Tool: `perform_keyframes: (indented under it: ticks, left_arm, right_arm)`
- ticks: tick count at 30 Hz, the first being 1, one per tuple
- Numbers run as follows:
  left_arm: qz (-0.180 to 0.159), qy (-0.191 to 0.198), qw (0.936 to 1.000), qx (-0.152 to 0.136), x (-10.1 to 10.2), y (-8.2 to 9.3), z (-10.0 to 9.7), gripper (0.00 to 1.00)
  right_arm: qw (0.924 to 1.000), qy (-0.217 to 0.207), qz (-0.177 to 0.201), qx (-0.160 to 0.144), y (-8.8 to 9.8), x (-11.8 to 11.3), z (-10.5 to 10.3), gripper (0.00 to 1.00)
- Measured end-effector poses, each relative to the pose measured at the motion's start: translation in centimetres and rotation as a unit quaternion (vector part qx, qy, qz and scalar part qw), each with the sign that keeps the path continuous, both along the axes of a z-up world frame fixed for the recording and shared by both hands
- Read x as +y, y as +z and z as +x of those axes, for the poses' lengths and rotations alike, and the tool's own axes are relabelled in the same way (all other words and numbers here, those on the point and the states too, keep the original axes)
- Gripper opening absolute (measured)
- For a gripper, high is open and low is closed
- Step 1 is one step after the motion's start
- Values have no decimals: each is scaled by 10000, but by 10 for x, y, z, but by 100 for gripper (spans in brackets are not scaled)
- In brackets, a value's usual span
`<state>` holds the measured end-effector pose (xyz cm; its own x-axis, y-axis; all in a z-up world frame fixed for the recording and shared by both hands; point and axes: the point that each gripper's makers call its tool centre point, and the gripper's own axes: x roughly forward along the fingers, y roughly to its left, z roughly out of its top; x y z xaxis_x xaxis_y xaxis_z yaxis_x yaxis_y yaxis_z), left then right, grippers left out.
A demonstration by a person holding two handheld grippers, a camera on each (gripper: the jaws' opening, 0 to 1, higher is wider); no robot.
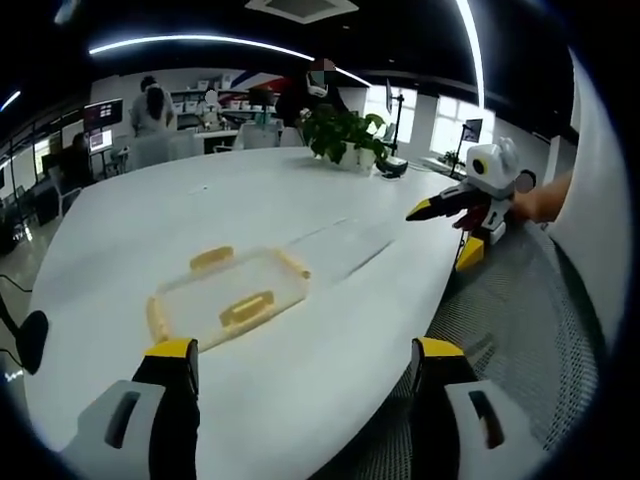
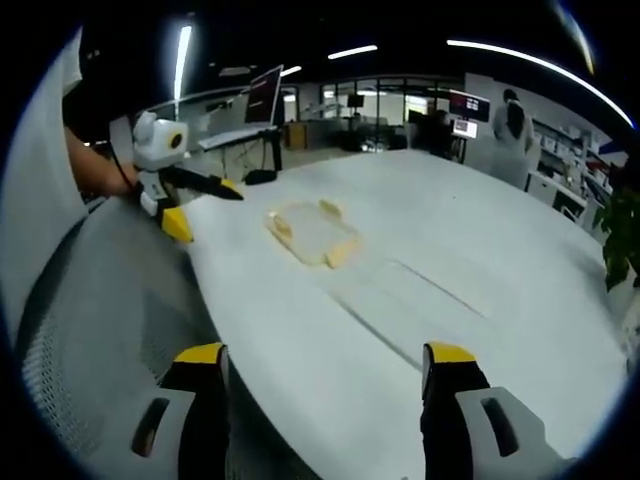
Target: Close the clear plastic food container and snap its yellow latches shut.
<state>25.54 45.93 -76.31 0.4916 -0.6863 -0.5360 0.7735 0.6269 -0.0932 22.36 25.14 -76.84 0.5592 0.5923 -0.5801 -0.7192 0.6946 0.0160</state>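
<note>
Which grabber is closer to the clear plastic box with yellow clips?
Probably the left gripper: the clear plastic box with yellow clips lies just beyond its jaws. The right gripper hovers farther back, near the table edge.

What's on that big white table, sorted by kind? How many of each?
Clear plastic containers: 1
Yellow latches on it, visible in the left gripper view: 4
Potted plants: 1
Total: 6 things, all on the white table. Both tools, left and right, are open and hold nothing.
</note>
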Motion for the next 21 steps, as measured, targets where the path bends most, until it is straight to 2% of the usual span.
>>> perform_keyframes:
  ticks: [14, 16, 21]
  left_arm:
    - [70, 15, 10000, 13, 1, -2, 0, 88]
    - [112, -9, 9999, 33, 0, -3, -1, 88]
    - [30, 13, 10000, 69, 0, -2, -1, 88]
  right_arm:
    - [9997, 185, -166, -73, 0, 3, -2, 79]
    - [9992, 239, -302, -109, -2, 3, -3, 79]
    - [9988, 293, -366, -136, -2, 4, -3, 78]
